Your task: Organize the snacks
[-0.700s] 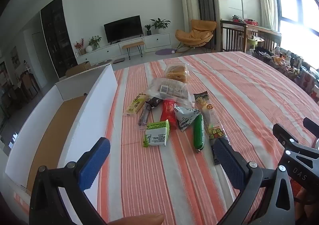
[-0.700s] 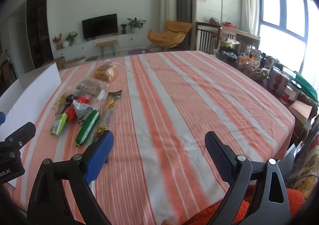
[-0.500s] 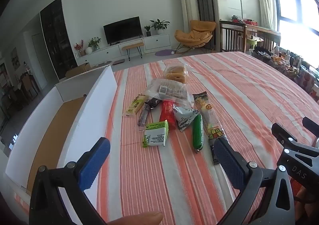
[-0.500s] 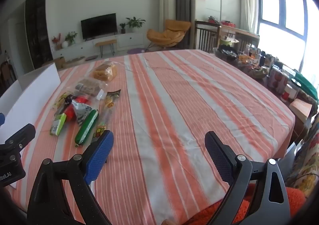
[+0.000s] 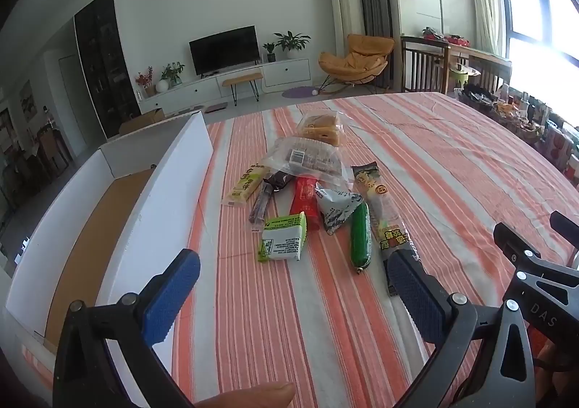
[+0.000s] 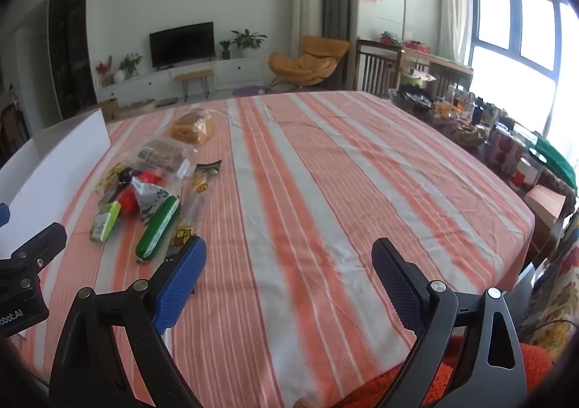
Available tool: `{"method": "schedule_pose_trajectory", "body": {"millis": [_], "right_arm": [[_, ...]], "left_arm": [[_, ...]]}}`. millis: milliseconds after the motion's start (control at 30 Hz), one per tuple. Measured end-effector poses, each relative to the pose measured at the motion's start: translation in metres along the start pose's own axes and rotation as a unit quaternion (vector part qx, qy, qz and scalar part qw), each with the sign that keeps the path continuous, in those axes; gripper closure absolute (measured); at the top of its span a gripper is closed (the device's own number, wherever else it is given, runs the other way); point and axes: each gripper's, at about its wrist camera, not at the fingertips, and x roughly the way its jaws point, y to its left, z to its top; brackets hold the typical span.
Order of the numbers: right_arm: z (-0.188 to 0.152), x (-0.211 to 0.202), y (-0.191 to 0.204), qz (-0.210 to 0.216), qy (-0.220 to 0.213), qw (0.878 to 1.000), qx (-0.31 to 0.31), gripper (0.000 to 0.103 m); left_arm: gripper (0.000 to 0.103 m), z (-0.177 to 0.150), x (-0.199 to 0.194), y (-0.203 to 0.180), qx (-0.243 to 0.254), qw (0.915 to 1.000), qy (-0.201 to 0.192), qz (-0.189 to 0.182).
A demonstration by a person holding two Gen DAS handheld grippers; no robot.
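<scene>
A black television point(image 5: 225, 49) sits on a white media console point(image 5: 231, 82), potted plants point(image 5: 291, 42) beside it, an orange lounge chair point(image 5: 356, 60) to its right.

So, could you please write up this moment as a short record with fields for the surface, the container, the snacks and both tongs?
surface: table with orange and white striped cloth
container: open white box at the table's left edge, nothing visible inside
snacks: loose cluster beside the box, none in it
nearest items: green and white packet, green sausage stick
farthest item: clear bag of yellow pastries
left tongs: open, holding nothing, above the cloth short of the snacks
right tongs: open, holding nothing, over bare cloth to the right of the snacks
</scene>
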Motion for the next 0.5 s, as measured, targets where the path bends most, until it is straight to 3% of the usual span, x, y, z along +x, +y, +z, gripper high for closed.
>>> {"method": "schedule_pose_trajectory", "body": {"millis": [500], "right_arm": [[0.0024, -0.0024, -0.0006, 0.000, -0.003, 1.000, -0.003, 0.008]], "left_arm": [[0.000, -0.0027, -0.0011, -0.0066, 0.008, 1.0000, -0.003, -0.003]]}}
